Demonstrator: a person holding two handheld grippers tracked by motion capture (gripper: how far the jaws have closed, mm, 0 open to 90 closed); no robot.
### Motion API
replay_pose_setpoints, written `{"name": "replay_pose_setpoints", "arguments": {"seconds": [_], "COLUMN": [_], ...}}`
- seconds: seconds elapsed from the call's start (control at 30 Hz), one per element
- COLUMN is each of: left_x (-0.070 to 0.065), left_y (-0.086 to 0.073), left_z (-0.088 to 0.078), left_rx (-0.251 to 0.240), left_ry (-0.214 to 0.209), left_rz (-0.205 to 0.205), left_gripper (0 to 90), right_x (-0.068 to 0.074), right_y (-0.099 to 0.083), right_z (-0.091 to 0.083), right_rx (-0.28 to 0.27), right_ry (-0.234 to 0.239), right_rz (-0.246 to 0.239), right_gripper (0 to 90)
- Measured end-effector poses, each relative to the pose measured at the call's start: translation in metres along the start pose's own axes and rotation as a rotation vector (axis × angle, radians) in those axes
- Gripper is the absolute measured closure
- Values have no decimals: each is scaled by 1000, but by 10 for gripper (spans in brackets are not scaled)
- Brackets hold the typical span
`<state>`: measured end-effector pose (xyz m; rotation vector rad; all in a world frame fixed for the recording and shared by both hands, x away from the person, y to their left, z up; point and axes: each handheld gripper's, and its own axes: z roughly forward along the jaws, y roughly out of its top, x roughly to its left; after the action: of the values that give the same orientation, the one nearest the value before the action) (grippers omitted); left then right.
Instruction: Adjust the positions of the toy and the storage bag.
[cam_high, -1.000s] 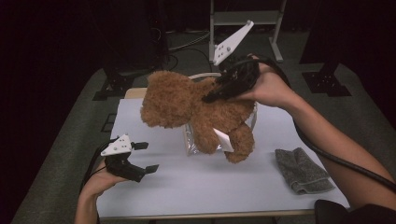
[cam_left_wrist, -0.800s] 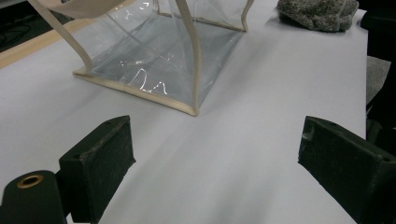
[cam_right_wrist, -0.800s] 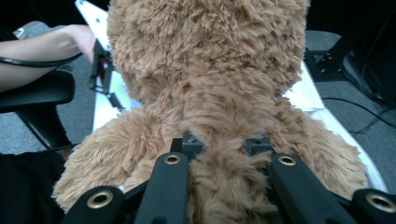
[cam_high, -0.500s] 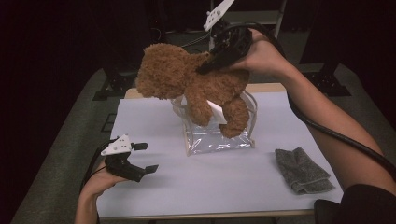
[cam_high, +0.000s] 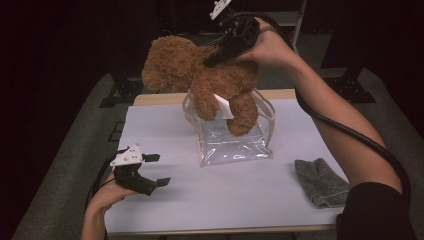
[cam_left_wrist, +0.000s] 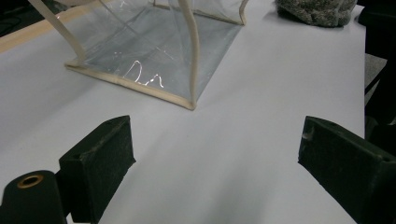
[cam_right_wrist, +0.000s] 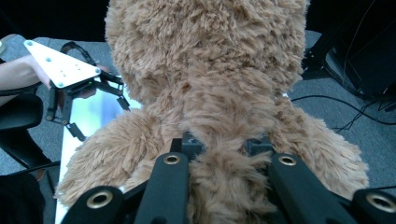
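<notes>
Lifted since a sec ago: teddy bear (cam_high: 200, 80) was low on the clear bag (cam_high: 232, 140), now hangs above its mouth, only one hind leg dipping inside; bag standing more upright.
- Bear: brown plush, white tag at belly, head twd left in high view.
- Right gripper (cam_high: 212, 61): jaws pinched on fur at bear's back; forearm stretched up and fwd, wrist bent down.
- Left gripper (cam_high: 156, 170): jaws wide, nothing between; hand resting low at near-left of white table (cam_high: 240, 200), pointing twd bag.
- Grey cloth (cam_high: 320, 181): near right edge, apart from bag.
</notes>
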<state>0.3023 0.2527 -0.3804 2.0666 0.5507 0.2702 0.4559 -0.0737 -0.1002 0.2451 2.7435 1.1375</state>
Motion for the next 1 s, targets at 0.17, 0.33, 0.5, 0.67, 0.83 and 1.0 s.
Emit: {"name": "replay_pose_setpoints", "arguments": {"seconds": [0.17, 0.33, 0.5, 0.67, 0.83, 1.0], "left_x": [1, 1, 2, 2, 1, 1], "left_y": [0, 0, -1, -1, -1, 0], "left_z": [-1, -1, -2, -4, -3, -4], "left_rx": [-1, -4, -8, -7, -6, -9], "left_ry": [0, -2, 1, 2, -1, -3], "left_rz": [1, -4, -7, -4, -4, 0], "left_gripper": [94, 93, 93, 94, 93, 93], "right_x": [-12, -21, -27, -33, -42, -53], "right_y": [3, 8, 14, 17, 16, 16], "right_z": [8, 13, 17, 22, 28, 31], "right_rx": [11, 17, 13, 11, 21, 29], "right_ry": [-1, -2, 1, 1, -2, -15], "right_rz": [15, 27, 20, 30, 41, 55], "right_gripper": [752, 752, 752, 752, 752, 752]}}
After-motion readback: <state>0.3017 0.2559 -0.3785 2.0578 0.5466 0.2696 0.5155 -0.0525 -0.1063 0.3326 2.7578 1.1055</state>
